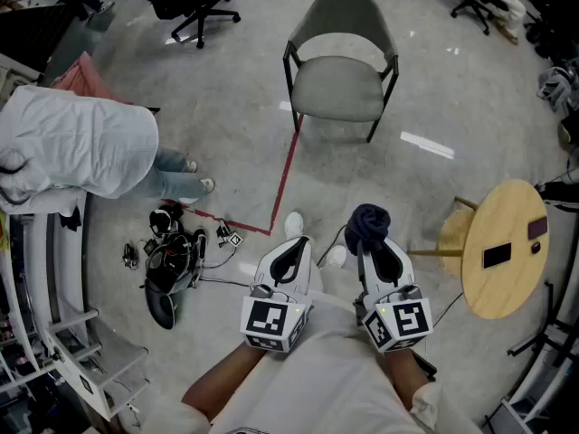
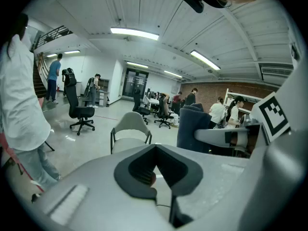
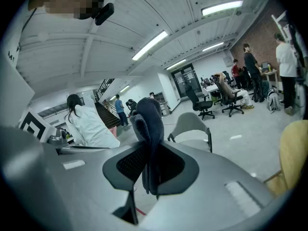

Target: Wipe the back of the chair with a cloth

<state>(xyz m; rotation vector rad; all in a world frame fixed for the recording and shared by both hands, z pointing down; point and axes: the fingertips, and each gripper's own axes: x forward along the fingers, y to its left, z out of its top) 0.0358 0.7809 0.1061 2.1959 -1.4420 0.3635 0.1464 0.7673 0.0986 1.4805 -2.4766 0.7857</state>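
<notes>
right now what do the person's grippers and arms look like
The left gripper and right gripper both have smooth light-grey shells that taper to tongs lined with dark ribbed pads. Behind the tongs sit white cubes with black square markers, the left cube and the right cube. The person wears pale sleeves.

The chair [image 1: 339,89] stands ahead, a round table [image 1: 502,287] nearer at right, a person [image 1: 81,143] at left.
</notes>
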